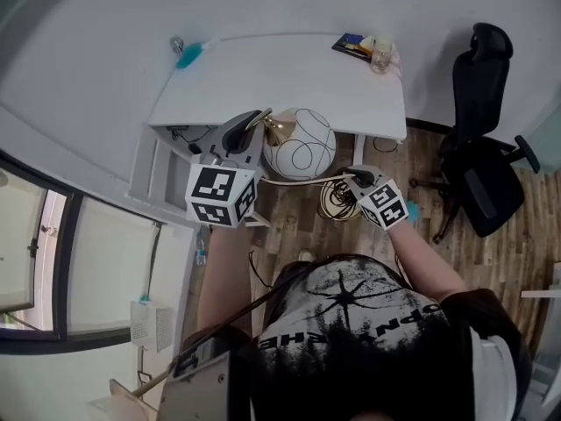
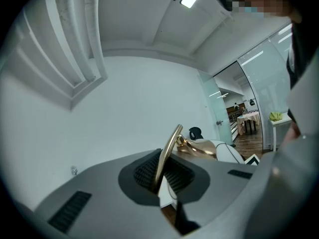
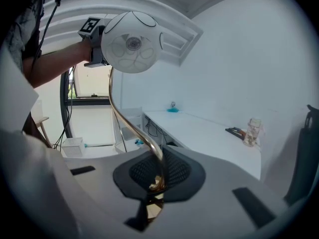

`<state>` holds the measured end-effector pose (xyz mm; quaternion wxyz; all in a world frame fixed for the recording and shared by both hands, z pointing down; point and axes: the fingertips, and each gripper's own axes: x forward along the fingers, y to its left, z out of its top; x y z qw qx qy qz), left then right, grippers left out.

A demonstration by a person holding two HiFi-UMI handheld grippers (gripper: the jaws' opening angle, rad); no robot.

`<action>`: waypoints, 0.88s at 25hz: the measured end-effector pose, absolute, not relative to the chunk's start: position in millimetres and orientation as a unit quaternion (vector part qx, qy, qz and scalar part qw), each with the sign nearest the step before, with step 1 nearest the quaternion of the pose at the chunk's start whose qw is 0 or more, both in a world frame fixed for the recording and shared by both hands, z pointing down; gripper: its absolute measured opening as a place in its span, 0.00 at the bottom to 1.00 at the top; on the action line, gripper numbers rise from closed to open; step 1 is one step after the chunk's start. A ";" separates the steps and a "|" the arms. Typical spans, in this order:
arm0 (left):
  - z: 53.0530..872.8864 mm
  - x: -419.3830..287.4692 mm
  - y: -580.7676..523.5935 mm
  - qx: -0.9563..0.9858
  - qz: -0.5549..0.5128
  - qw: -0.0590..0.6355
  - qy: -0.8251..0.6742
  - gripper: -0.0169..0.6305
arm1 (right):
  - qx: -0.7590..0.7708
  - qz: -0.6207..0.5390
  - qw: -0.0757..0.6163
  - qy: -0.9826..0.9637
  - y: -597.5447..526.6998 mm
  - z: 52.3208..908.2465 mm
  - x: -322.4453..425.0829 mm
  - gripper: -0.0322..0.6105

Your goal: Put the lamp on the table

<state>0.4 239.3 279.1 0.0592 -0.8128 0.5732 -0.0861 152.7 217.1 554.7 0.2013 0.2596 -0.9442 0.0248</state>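
Note:
The lamp has a white globe shade point(image 1: 299, 143) with thin black lines and a curved gold stem point(image 3: 130, 126). It hangs in the air in front of the white table point(image 1: 280, 82), near the table's front edge. My left gripper point(image 1: 256, 121) is shut on the gold stem point(image 2: 167, 153) close to the shade's gold socket point(image 2: 199, 147). My right gripper point(image 1: 354, 181) is shut on the lower end of the stem, and in its own view the right gripper point(image 3: 158, 180) looks up at the globe shade point(image 3: 132, 41). A coiled cord point(image 1: 336, 198) hangs below the lamp.
On the table's far right corner stand a glass jar point(image 1: 381, 55) and a dark flat item point(image 1: 352, 46); a teal object point(image 1: 188, 55) lies at its far left. A black office chair point(image 1: 482, 139) stands to the right on the wood floor. A window is at the left.

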 end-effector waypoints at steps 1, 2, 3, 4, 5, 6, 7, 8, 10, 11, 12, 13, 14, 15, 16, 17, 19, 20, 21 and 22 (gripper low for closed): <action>279.7 -5.6 233.9 -0.814 -0.085 0.058 0.571 0.05 | 0.262 0.026 0.202 -0.943 212.7 555.0 147.4 0.08; 280.2 -11.9 228.7 -0.816 -0.085 0.057 0.569 0.05 | 0.265 0.026 0.203 -0.942 208.5 555.4 141.7 0.08; 280.5 -18.7 223.6 -0.818 -0.084 0.057 0.566 0.05 | 0.268 0.026 0.203 -0.941 204.1 555.5 135.4 0.08; 280.5 -25.6 218.2 -0.820 -0.083 0.058 0.563 0.05 | 0.271 0.026 0.203 -0.940 199.5 555.4 128.8 0.08; 280.3 -32.2 212.7 -0.822 -0.082 0.059 0.561 0.05 | 0.274 0.026 0.203 -0.939 194.8 555.2 122.5 0.08; 280.2 -38.2 207.1 -0.824 -0.082 0.060 0.558 0.05 | 0.278 0.027 0.204 -0.938 190.2 555.1 116.6 0.08; 280.3 -43.8 201.8 -0.826 -0.081 0.060 0.555 0.05 | 0.281 0.028 0.204 -0.937 185.9 555.2 111.2 0.08; 280.8 -49.0 196.8 -0.828 -0.081 0.060 0.552 0.05 | 0.285 0.029 0.205 -0.936 182.0 555.6 106.3 0.08; 281.6 -59.5 187.0 -0.832 -0.080 0.059 0.546 0.05 | 0.292 0.031 0.206 -0.933 173.9 555.8 96.7 0.08; 281.7 -65.0 182.4 -0.833 -0.079 0.059 0.544 0.05 | 0.296 0.031 0.206 -0.932 169.6 555.7 91.7 0.08; 281.8 -70.6 178.1 -0.834 -0.078 0.059 0.542 0.05 | 0.299 0.031 0.206 -0.931 165.5 555.5 86.6 0.08; 282.1 -76.1 174.0 -0.836 -0.077 0.060 0.541 0.05 | 0.302 0.030 0.206 -0.930 161.5 555.4 81.6 0.08; 282.4 -81.4 170.0 -0.837 -0.076 0.060 0.539 0.05 | 0.305 0.030 0.205 -0.929 157.6 555.4 76.6 0.08; 283.0 -86.4 165.9 -0.838 -0.075 0.061 0.537 0.05 | 0.308 0.029 0.205 -0.928 154.0 555.6 71.8 0.08; 283.7 -91.2 162.2 -0.840 -0.074 0.061 0.534 0.05 | 0.311 0.029 0.206 -0.928 151.0 556.3 67.2 0.08; 284.7 -95.7 158.8 -0.841 -0.074 0.061 0.532 0.05 | 0.313 0.030 0.206 -0.926 148.6 557.3 62.9 0.08; 286.7 -104.5 152.2 -0.845 -0.072 0.061 0.527 0.05 | 0.319 0.033 0.208 -0.924 144.1 559.2 54.7 0.08; 287.5 -109.4 148.6 -0.846 -0.071 0.061 0.525 0.05 | 0.321 0.034 0.208 -0.923 141.4 559.7 50.3 0.08; 288.4 -114.3 144.8 -0.847 -0.071 0.059 0.523 0.05 | 0.323 0.035 0.209 -0.922 138.7 560.3 46.0 0.08; 289.4 -118.6 141.2 -0.848 -0.070 0.058 0.522 0.05 | 0.325 0.036 0.211 -0.921 136.3 561.0 42.4 0.08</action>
